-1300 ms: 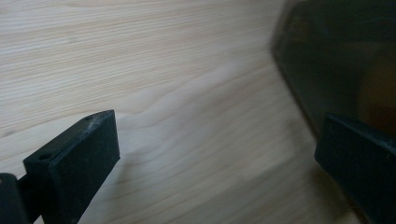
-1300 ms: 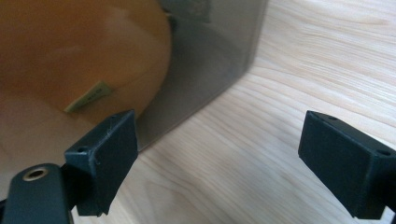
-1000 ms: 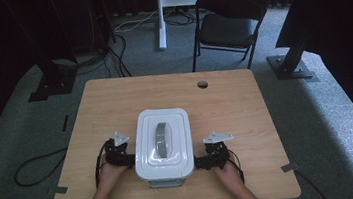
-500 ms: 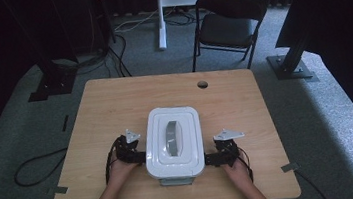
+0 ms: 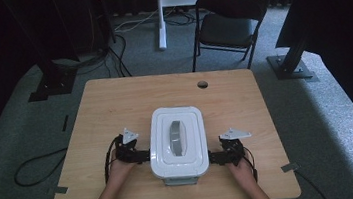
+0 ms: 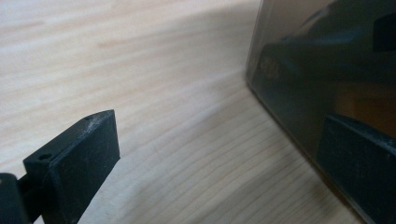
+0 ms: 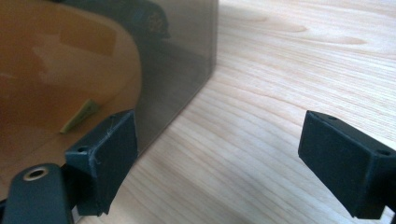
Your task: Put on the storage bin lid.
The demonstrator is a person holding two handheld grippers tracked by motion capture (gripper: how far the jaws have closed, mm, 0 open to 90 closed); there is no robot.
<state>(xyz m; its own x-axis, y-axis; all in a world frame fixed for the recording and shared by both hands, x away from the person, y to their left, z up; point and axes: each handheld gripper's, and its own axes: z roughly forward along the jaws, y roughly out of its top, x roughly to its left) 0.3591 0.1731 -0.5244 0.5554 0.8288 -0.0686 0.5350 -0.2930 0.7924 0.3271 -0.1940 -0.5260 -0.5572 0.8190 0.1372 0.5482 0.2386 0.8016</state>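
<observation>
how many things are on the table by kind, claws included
white-lidded container: 1
hand-held claws: 2, left claw and right claw, one at each side of the container, both open
tape strips at the table edges: 2, near left and near right
total: 5

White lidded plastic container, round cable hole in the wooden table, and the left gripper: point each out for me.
White lidded plastic container (image 5: 177, 140): high view, on its grey lid handle.
Round cable hole (image 5: 202, 84): high view, its centre.
Left gripper (image 5: 143, 155): high view, its tips beside the container's side.
</observation>
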